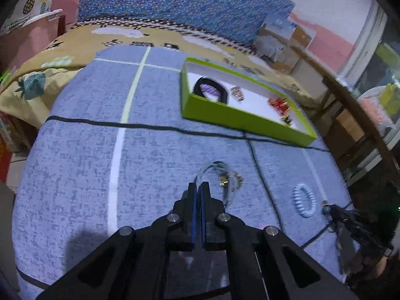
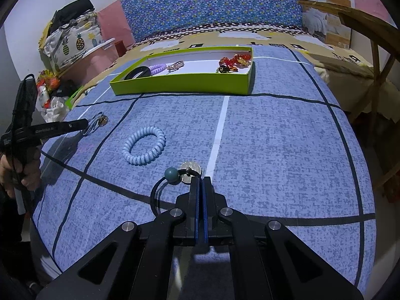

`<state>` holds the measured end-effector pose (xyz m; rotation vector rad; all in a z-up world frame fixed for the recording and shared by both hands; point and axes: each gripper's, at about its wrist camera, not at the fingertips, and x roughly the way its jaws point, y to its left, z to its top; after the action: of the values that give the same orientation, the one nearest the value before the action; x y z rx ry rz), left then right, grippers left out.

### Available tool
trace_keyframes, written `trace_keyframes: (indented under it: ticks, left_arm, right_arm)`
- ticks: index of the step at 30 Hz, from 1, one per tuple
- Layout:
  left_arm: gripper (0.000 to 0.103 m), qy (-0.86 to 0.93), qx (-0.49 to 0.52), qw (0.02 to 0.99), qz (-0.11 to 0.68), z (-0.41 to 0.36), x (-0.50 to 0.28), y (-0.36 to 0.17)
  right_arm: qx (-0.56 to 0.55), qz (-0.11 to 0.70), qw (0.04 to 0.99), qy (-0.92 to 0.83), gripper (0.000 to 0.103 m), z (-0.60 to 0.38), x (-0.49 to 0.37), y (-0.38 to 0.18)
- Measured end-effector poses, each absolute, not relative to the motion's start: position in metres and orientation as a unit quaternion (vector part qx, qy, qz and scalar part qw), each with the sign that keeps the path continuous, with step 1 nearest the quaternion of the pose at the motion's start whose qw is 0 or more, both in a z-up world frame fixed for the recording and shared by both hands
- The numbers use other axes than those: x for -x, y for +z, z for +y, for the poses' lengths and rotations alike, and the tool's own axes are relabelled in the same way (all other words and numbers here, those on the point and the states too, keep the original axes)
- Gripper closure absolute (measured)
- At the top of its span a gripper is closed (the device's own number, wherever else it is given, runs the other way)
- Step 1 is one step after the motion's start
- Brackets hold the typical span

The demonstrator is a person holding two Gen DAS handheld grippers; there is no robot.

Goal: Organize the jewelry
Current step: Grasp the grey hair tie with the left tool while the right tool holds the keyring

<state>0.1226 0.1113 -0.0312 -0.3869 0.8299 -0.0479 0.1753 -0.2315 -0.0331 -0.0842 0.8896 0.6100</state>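
Two hand-held grippers work near the bed's front edge: left hand-held gripper pinches a clear bracelet, right hand-held gripper clamps a black cord; thin grips may slip before the green tray.

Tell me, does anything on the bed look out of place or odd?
Nothing looks damaged or spilled. One light blue coil hair tie lies loose on the blue cover, outside the green box that holds the other pieces. Each gripper, left and right, is shut on another loose piece.
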Motion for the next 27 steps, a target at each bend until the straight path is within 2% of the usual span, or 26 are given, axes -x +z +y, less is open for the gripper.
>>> trace_keyframes:
  ticks: [9,18,22,27]
  left_arm:
    - [0.101,-0.112,0.241,0.907,0.328,0.111,-0.109,0.003]
    - [0.101,-0.192,0.257,0.895,0.309,0.092,-0.105,0.021]
    - [0.1,-0.101,0.18,0.912,0.355,0.093,-0.119,0.001]
    - [0.1,-0.039,0.158,0.903,0.397,0.102,-0.125,-0.021]
  right_arm:
    - [0.039,0.424,0.857,0.29,0.101,-0.232,-0.175,-0.033]
    - [0.037,0.424,0.857,0.291,0.101,-0.231,-0.175,-0.033]
    - [0.035,0.424,0.856,0.292,0.101,-0.231,-0.174,-0.033]
    - [0.034,0.424,0.856,0.293,0.101,-0.23,-0.174,-0.033]
